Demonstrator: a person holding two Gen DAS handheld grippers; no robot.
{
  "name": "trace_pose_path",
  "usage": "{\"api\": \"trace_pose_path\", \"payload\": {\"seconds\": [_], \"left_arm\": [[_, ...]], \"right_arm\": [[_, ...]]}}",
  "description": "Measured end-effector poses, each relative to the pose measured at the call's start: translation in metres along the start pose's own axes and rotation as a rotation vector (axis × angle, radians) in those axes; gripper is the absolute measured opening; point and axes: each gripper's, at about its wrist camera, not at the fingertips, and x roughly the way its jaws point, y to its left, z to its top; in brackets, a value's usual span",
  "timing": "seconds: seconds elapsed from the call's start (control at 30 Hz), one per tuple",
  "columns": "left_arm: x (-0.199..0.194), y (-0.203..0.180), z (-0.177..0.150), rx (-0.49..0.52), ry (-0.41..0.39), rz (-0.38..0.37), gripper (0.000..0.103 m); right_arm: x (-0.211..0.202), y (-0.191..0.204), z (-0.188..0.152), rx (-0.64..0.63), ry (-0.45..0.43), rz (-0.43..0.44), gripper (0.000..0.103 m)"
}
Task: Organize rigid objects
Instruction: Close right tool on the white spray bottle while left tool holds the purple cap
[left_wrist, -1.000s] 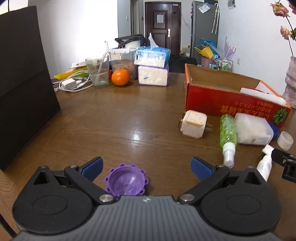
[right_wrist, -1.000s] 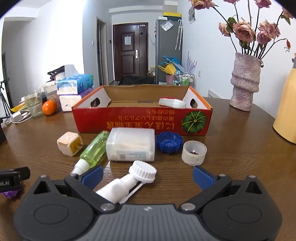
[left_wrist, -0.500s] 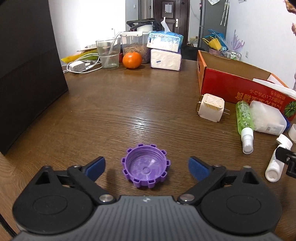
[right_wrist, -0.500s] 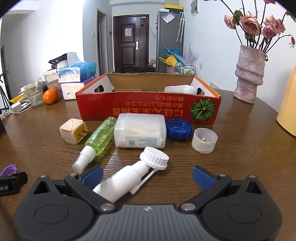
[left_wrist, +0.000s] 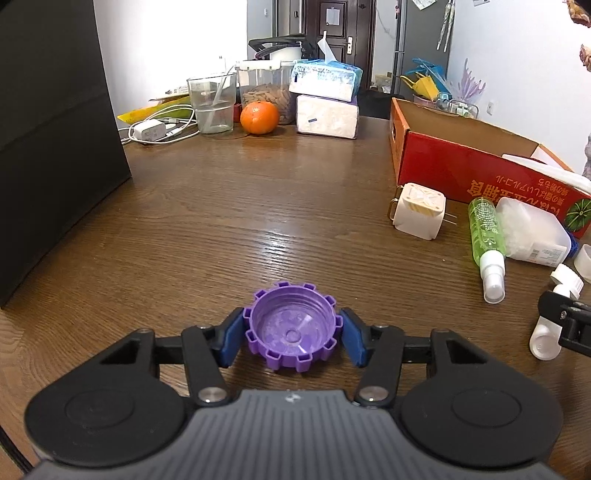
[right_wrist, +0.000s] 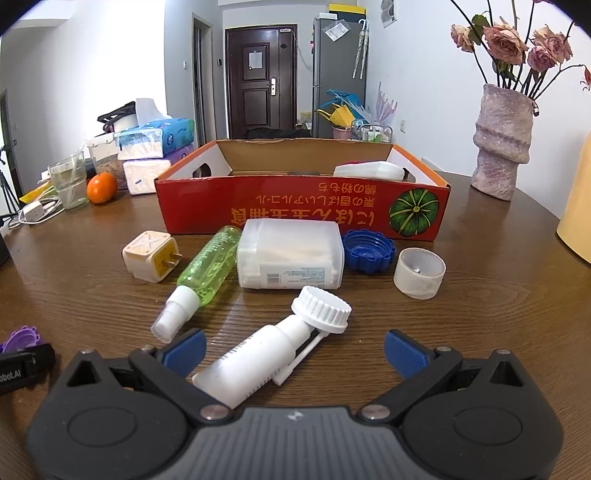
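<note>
A purple toothed cap (left_wrist: 293, 328) lies open side up on the wooden table (left_wrist: 258, 206). My left gripper (left_wrist: 293, 339) is closing its jaws around it, and both blue pads touch its teeth. My right gripper (right_wrist: 295, 352) is open over a white bottle (right_wrist: 266, 354) with a ribbed cap, which lies slantwise between its fingers, untouched. Behind it lie a green spray bottle (right_wrist: 210, 269), a cream plug adapter (right_wrist: 149, 256), a translucent white container (right_wrist: 290, 258), a blue cap (right_wrist: 367, 251) and a white ring cup (right_wrist: 419, 273). The red cardboard box (right_wrist: 295, 210) holds a white object.
A tall black box (left_wrist: 55, 147) stands along the left. At the far edge are a glass (left_wrist: 212, 103), an orange (left_wrist: 258, 117), tissue packs (left_wrist: 327, 96) and a charger with cable. A vase of flowers (right_wrist: 504, 147) stands right of the red box.
The left gripper's jaws have closed in from wide open until the pads meet the purple cap. The right gripper has edged closer over the white bottle, still open.
</note>
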Motion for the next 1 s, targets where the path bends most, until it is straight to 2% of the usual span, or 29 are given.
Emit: {"api": "trace_pose_path", "payload": {"seconds": [0.3, 0.47, 0.57, 0.6, 0.77, 0.93, 1.0], "left_arm": [[-0.003, -0.001, 0.001, -0.01, -0.026, -0.007, 0.056], [-0.005, -0.005, 0.001, -0.01, -0.031, -0.012, 0.056], [-0.006, -0.009, 0.0, -0.002, -0.037, -0.017, 0.056], [-0.006, -0.01, 0.0, 0.001, -0.039, -0.018, 0.056], [-0.007, -0.015, -0.001, 0.009, -0.04, -0.02, 0.056], [-0.007, -0.017, -0.002, 0.013, -0.041, -0.018, 0.056], [-0.007, -0.018, -0.002, 0.013, -0.041, -0.018, 0.056]], "right_arm": [[0.005, 0.001, 0.0, 0.001, 0.015, -0.019, 0.103], [0.011, 0.003, -0.001, -0.006, 0.029, -0.017, 0.098], [0.016, 0.004, -0.003, -0.013, 0.055, -0.004, 0.086], [0.017, 0.004, -0.003, -0.014, 0.063, -0.004, 0.078], [0.015, 0.004, -0.004, -0.012, 0.057, 0.017, 0.065], [0.012, 0.005, -0.004, -0.026, 0.045, 0.04, 0.042], [0.011, 0.005, -0.005, -0.03, 0.042, 0.047, 0.035]]}}
